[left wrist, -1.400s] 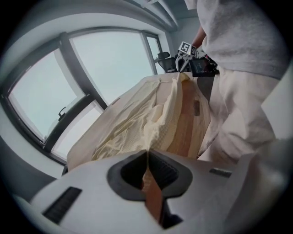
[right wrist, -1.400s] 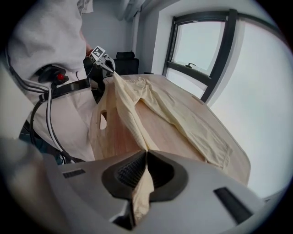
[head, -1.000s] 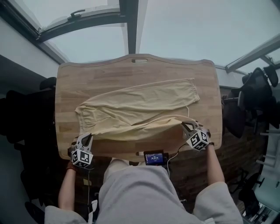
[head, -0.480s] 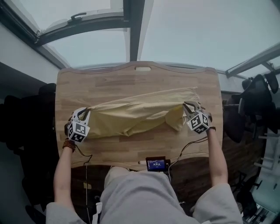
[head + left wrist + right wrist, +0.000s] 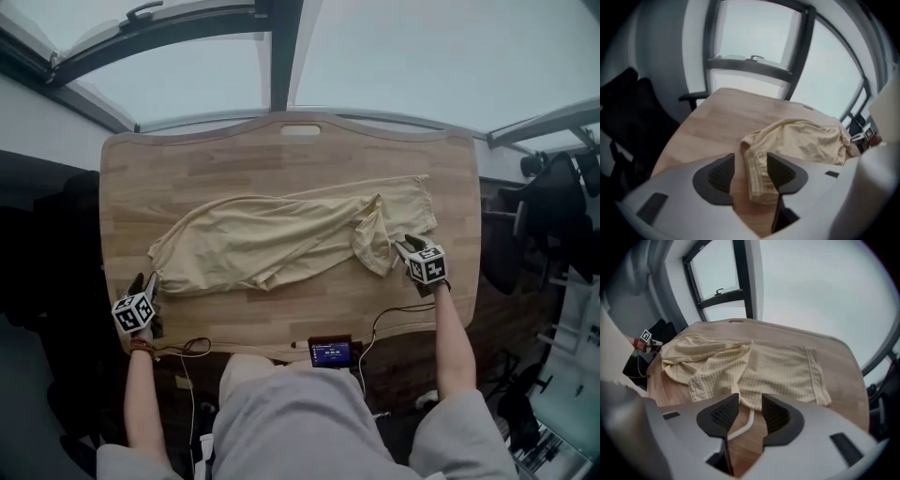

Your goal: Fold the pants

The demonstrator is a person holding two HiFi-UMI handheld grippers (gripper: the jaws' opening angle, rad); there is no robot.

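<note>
The pale yellow pants lie folded lengthwise across the middle of the wooden table, with the waistband at the right and the leg ends at the left. My left gripper is at the leg ends, near the table's left front edge. In the left gripper view its jaws are opening around a cuff of the pants. My right gripper is at the waistband end. Its jaws are opening too, with the pants' hem and a white drawstring lying loose between them.
A small device with a lit screen sits at the table's near edge, and a cable runs from it toward the right arm. Dark chairs stand off the left side and the right side. Windows lie beyond the far edge.
Both grippers carried the near half of the pants over the far half, then drew back toward the near edge and let go. The pants now lie folded on the table.
</note>
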